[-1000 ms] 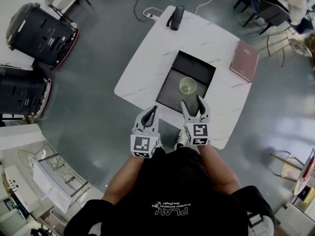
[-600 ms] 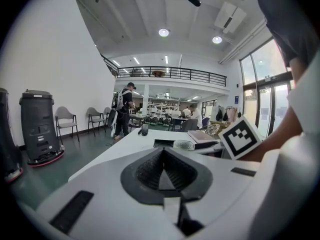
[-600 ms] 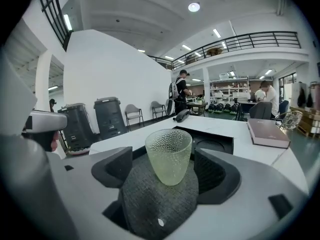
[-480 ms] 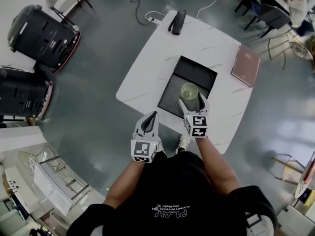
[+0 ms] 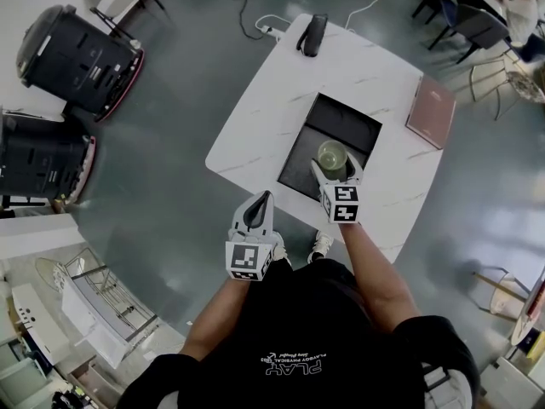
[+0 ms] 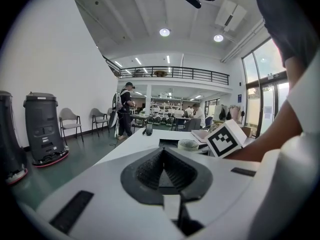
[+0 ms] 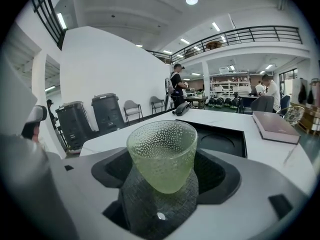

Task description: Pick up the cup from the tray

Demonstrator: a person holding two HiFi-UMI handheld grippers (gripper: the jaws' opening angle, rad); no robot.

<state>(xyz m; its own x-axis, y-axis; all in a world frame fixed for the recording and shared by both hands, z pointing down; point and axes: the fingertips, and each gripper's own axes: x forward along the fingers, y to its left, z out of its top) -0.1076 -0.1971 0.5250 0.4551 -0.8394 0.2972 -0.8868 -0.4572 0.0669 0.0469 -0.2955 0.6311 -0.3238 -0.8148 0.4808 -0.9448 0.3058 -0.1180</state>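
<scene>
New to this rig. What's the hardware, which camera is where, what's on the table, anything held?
No robot: a person holds a two-jaw gripper in each hand. One picture looks down from a head camera; the others look along each gripper's jaws. The white table carries a black tray and a reddish book. The right gripper holds its jaws open around the green cup in the tray, not gripping it. The left gripper is shut, empty, short of the table.

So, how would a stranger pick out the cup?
Find the white table, then the black tray on it. The cup stands in the tray's near half, between the jaws of the right gripper: the only pale green, dimpled glass thing there.
</scene>
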